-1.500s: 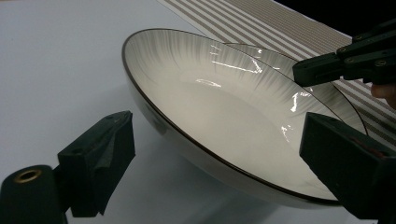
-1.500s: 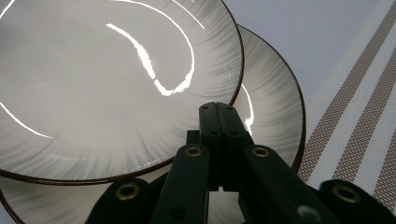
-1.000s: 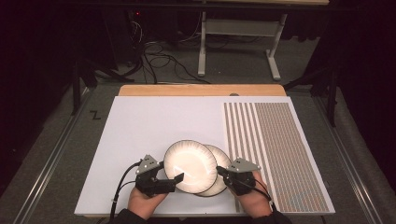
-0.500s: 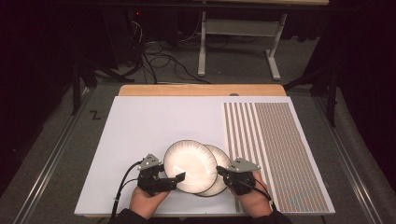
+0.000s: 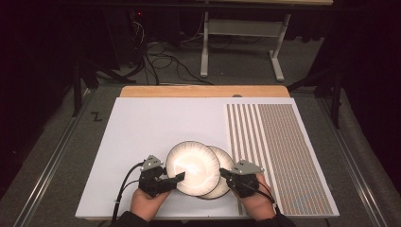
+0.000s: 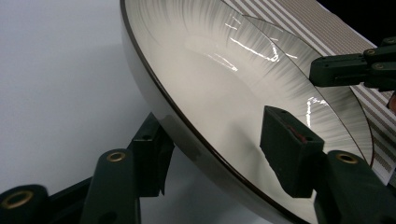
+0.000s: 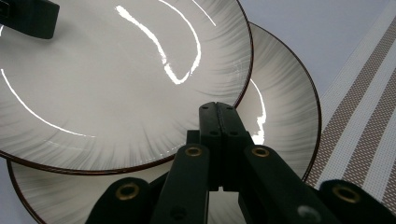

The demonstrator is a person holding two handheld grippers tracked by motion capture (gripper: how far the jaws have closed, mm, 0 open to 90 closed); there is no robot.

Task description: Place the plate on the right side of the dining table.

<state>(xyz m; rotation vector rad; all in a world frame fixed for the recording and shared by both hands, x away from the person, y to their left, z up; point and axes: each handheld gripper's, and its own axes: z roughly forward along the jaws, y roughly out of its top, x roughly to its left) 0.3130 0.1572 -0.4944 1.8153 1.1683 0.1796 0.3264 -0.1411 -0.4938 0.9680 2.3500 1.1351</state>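
white dark-rimmed plate (image 5: 191,168) tilted, overlapping second plate (image 5: 222,177).

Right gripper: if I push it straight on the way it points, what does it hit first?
Probably the upper plate. The right gripper, jaws shut, lies over the lower plate and points at the upper plate's overlapping rim, though depth is hard to judge.

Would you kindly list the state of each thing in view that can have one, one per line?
Top plate: overlapping the bottom plate, left rim between the left jaws, which have just been closing.
Bottom plate: flat on the white mat, partly covered.
Left gripper: jaws astride the top plate's rim, not yet pressing.
Right gripper: shut, empty, above the bottom plate.
Striped mat: flat, bare.
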